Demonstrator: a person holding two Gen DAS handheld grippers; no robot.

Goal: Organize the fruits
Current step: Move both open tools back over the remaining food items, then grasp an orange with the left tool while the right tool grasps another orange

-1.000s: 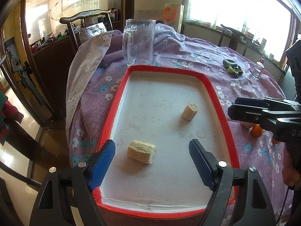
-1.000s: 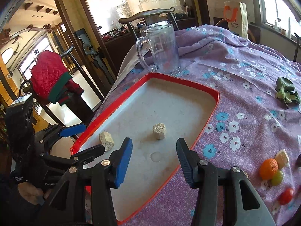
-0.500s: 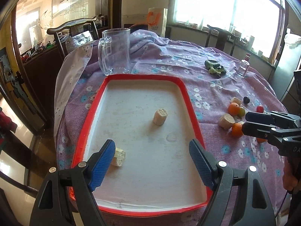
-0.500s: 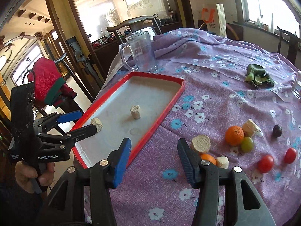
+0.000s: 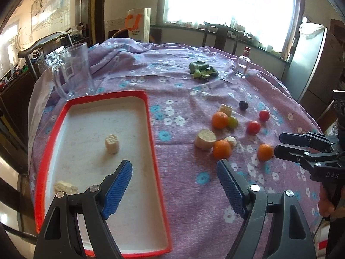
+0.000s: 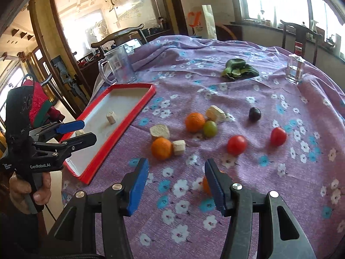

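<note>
The right gripper hangs wide open and empty over the cloth, and the nearest orange sits just ahead of it, tucked against the inner face of its right finger rather than centred. The left gripper, also open and empty, is farther off, beside the red tray.

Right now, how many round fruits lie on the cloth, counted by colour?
orange fruits: 3
red fruits: 2
green fruit: 1
dark fruit: 1
Total: 7
</note>
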